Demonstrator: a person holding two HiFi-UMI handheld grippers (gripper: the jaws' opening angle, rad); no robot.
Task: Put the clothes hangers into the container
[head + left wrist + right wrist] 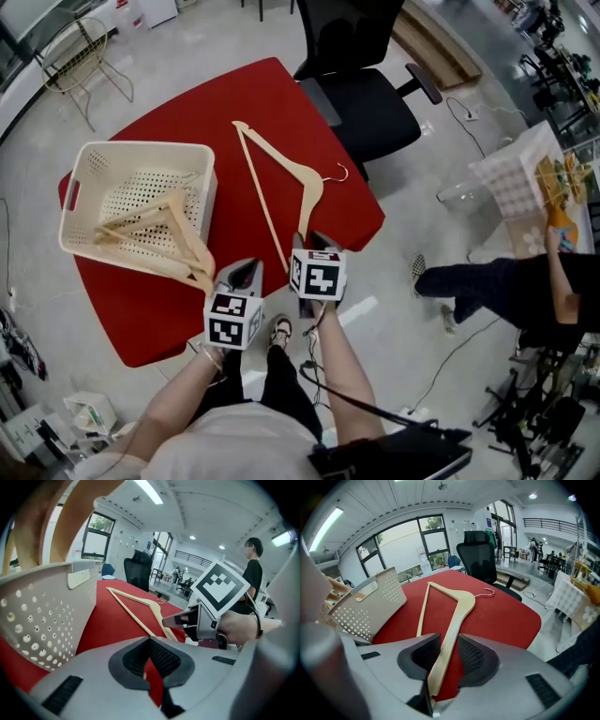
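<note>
Red table (187, 122): wooden hanger (459, 614) lies right of perforated basket (141, 145), not yet inside. Right gripper (449, 641) jaws apart astride near hanger arm, no pinch; left gripper (150, 641) closed, empty. Risk: end grip, hanger swings, slips.

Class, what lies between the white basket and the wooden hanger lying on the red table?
Nothing: the head view shows only bare red tabletop between the white basket and the wooden hanger.
</note>
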